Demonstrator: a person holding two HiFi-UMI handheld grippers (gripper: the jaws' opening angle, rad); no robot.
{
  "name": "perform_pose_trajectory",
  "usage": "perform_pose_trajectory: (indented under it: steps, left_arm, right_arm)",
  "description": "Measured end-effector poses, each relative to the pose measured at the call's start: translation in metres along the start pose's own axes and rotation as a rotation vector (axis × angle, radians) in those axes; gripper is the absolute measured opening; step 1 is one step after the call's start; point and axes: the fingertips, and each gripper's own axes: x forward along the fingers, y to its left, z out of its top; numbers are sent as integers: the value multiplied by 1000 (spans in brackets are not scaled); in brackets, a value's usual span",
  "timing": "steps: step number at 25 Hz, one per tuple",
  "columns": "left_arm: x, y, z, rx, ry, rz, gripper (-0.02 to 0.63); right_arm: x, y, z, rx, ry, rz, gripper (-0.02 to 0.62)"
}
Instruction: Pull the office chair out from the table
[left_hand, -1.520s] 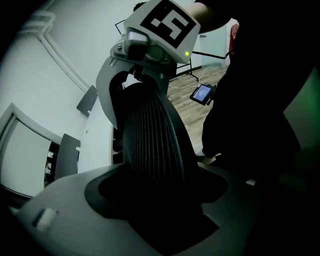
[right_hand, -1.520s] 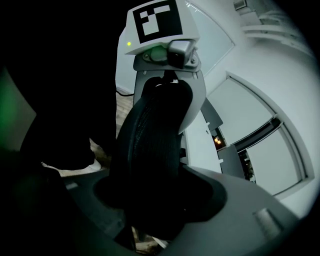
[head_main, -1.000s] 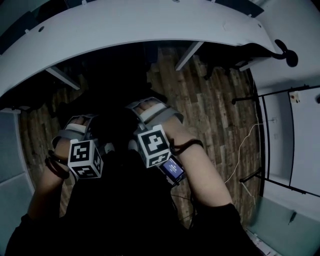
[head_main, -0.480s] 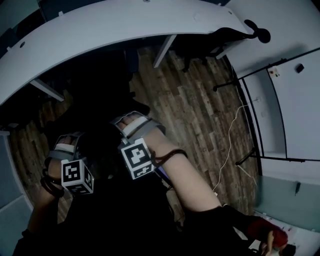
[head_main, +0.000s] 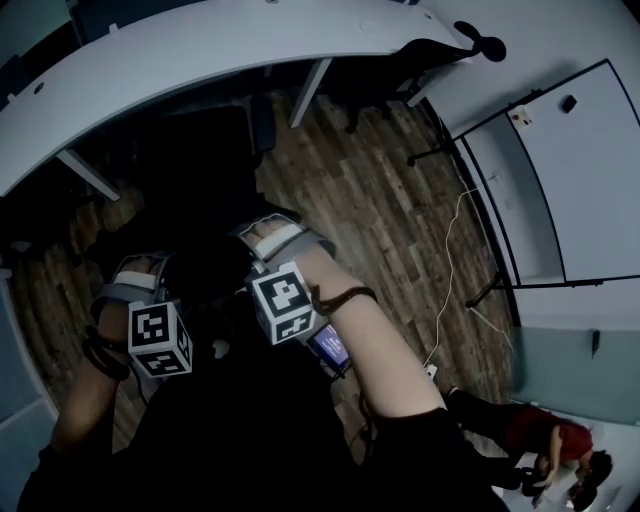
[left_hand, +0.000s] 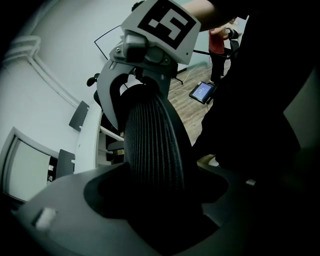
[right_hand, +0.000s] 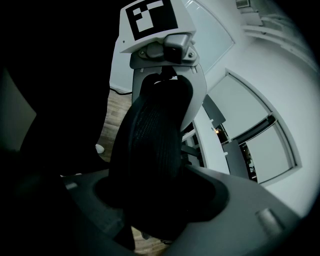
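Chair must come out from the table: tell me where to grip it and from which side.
On the chair, grip the mesh back at its top edge, from behind, opposite the table: that rim is narrow and upright.

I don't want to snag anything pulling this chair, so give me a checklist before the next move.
1. Left gripper shut on chair back: ok.
2. Right gripper shut on chair back: ok.
3. Chair seat out from under table: cannot tell, too dark.
4. Cable off to the right, out of the path: ok.
5. Floor behind you bare: cannot tell, your body hides it.
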Motion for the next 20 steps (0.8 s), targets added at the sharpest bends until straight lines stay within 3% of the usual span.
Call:
perform_pose_trajectory:
  steps: [7, 20]
  left_arm:
    - [-11, -40, 3, 68, 8, 48, 341]
    - [-24, -90, 44, 27, 15, 23, 346]
  right_arm:
    - [-16, 33, 21, 11, 36, -13, 275]
    - [-53, 82, 24, -6, 13, 17, 275]
